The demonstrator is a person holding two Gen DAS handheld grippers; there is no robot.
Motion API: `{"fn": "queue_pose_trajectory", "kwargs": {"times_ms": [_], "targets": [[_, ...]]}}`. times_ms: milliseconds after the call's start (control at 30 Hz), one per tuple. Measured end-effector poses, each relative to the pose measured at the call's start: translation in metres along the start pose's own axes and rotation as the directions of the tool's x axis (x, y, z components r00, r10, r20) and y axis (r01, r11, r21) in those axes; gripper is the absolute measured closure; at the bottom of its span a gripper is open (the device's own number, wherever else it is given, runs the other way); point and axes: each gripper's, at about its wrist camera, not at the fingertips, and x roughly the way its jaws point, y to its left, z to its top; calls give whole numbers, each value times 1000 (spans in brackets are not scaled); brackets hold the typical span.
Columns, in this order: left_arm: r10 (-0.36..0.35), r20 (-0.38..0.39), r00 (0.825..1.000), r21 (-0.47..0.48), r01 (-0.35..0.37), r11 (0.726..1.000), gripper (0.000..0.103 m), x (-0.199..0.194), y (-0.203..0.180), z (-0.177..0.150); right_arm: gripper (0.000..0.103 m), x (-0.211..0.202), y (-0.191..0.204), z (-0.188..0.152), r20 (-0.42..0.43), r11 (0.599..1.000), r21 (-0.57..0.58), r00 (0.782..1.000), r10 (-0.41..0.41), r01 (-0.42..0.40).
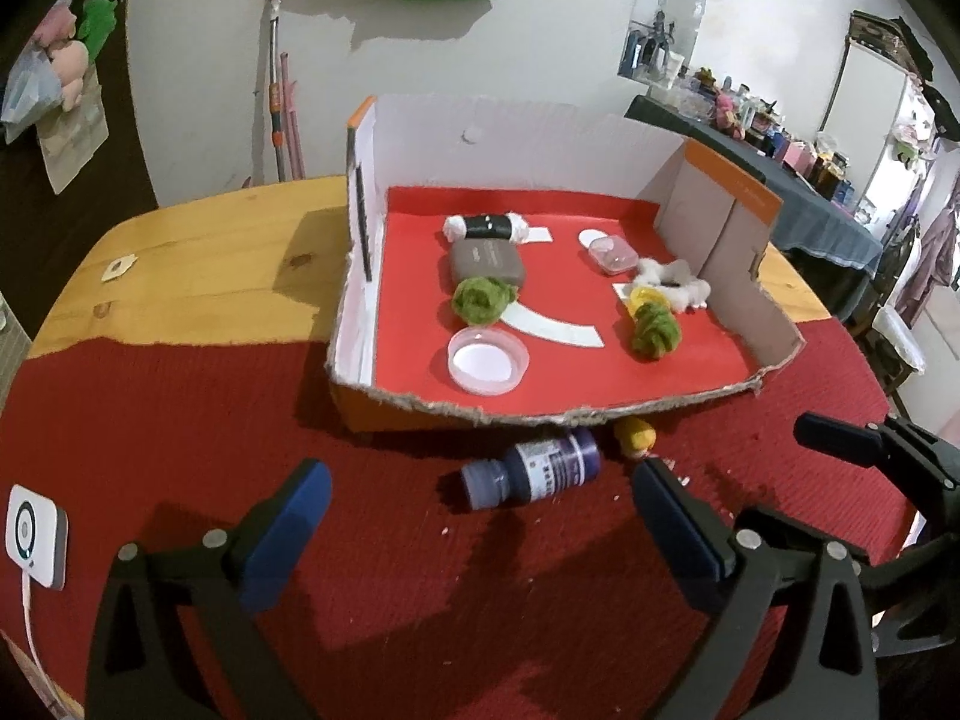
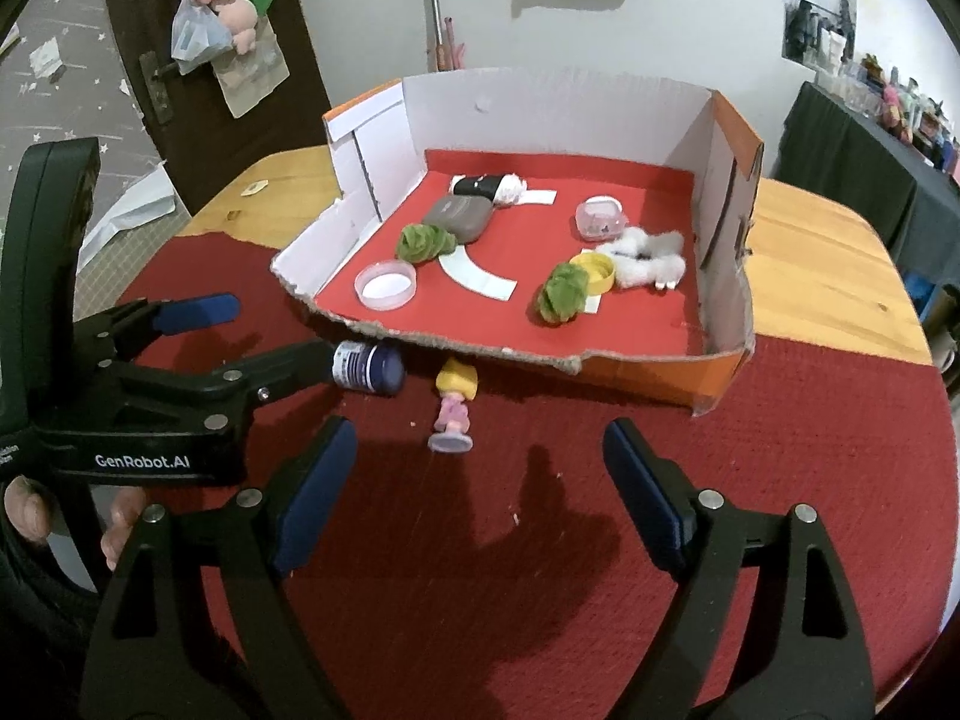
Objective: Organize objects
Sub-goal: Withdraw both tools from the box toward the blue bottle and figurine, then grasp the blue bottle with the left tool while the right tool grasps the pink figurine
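Observation:
A purple bottle [image 1: 531, 471] lies on its side on the red mat, just in front of the cardboard box [image 1: 600, 417]. My left gripper [image 1: 480, 510] is open and empty, its fingers on either side of the bottle and a little short of it. The bottle also shows in the right wrist view [image 2: 367, 367], partly hidden by the left gripper [image 2: 258, 333]. A small doll [image 2: 454, 405] with yellow hair lies on the mat by the box front; in the left wrist view only its head [image 1: 635, 435] shows. My right gripper [image 2: 474, 474] is open and empty, just short of the doll.
The box [image 2: 729, 324] holds two green wool balls [image 2: 561, 293], a grey case [image 2: 459, 215], a clear round lid [image 2: 385, 285], a pink case [image 2: 599, 217], white fluff [image 2: 645, 258] and a yellow lid [image 2: 600, 271]. A white device [image 1: 33, 534] lies at the mat's left edge.

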Motion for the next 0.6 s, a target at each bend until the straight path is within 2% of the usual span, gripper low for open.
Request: {"fn": "queue_pose_trajectory", "kwargs": {"times_ms": [467,600], "targets": [[6,-44,999,-35,-7,999,1,14,4,-14,20,16,4,-18,-34,1000,-14,999,-6,5],[-8,-50,999,-40,6,999,1,19,0,-12,35,21,2,-18,-40,1000,-16,999,-9,9]]}}
